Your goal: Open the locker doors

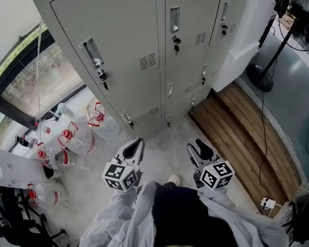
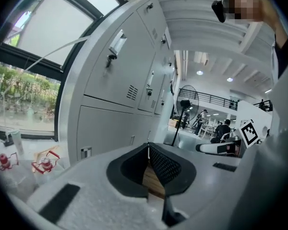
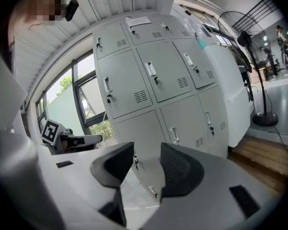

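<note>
Closest in, the person's pale sleeves (image 1: 118, 217) are reaching forward, each one holding a claw low over the speckled floor (image 1: 165, 161), with a light shoe (image 1: 173, 179) poking out between them. The left claw (image 2: 148, 148) is sitting pinched together, tips touching and nothing caught in it. The right claw (image 3: 146, 164) is hanging wide apart and is empty too, so you're looking straight through the gap at the bottom of the lockers. Both are pointing that way, but neither is touching a door.

Just past the claws, the grey lockers (image 1: 123, 35) are standing three columns across, and every door I can see is sitting flush and closed. Each door is carrying a recessed metal handle (image 1: 92, 53) with keys (image 1: 103, 79) dangling from the lock under it, plus a small patch of vent slots (image 1: 148, 62).

Left of the lockers, a bunch of clear jugs with red handles (image 1: 67, 138) is crowding the floor next to the window (image 1: 41, 81). On the right, a wooden plank platform (image 1: 242, 138) is running along the floor, and a white cabinet (image 1: 247, 30) is standing right beside the last locker column. Further out, a black fan stand (image 1: 261, 76) is sitting on the grey floor with cables trailing around it. Way off in the left gripper view, people (image 2: 224, 128) are sitting in a bright hall.
</note>
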Available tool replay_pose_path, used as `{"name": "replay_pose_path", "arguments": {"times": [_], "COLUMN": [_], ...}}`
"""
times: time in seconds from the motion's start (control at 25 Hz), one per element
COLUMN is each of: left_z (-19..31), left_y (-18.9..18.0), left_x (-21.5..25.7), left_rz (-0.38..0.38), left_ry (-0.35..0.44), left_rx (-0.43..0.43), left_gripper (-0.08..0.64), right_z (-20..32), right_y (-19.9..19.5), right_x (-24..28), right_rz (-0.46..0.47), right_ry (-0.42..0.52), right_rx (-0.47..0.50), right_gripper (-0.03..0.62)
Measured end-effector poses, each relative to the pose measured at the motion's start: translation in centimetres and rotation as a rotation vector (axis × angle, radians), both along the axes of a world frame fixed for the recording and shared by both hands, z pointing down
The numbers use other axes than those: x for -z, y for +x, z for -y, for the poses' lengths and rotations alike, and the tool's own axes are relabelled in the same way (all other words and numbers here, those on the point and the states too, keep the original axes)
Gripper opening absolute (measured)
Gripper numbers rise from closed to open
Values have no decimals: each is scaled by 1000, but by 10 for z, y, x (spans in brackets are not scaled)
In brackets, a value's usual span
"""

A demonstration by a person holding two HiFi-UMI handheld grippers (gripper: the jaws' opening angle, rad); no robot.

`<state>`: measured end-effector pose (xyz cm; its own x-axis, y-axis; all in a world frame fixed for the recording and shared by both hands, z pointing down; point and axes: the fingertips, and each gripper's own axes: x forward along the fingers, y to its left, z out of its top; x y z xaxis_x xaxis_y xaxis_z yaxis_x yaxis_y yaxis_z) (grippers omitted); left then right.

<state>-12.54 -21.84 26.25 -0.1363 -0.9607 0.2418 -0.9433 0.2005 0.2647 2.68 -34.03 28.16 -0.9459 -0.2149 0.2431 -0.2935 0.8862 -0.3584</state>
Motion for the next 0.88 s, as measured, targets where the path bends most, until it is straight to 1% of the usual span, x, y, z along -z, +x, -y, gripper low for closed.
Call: {"name": "replay_pose_path", "arguments": {"times": [0.2,0.4,0.52,0.68,0.88], "left_z": [-29,-64,-88,-117,-144], "left_y": [-11,-25,-32,-36,-42], "left_x": [-3,1,1,-11,-30], "left_rz": [-1,20,10,-13,-24], "left_ry": [-20,-26,-26,-35,-44], "left_rx": [67,119,147,176,208], "left_gripper": [11,11,11,11,10], "right_z": [-19,-54,-81,-104,-126], "right_y": [-27,-45,-55,-69,-95], "right_x": [-4,-16,-20,-36,-50], "right_rz": [4,-35,-63,-108,-118], "right_ry": [-5,-19,-3,17,78], "right_rx": [85,172,228,259,309], "right_gripper": [158,158,158,158,158]}}
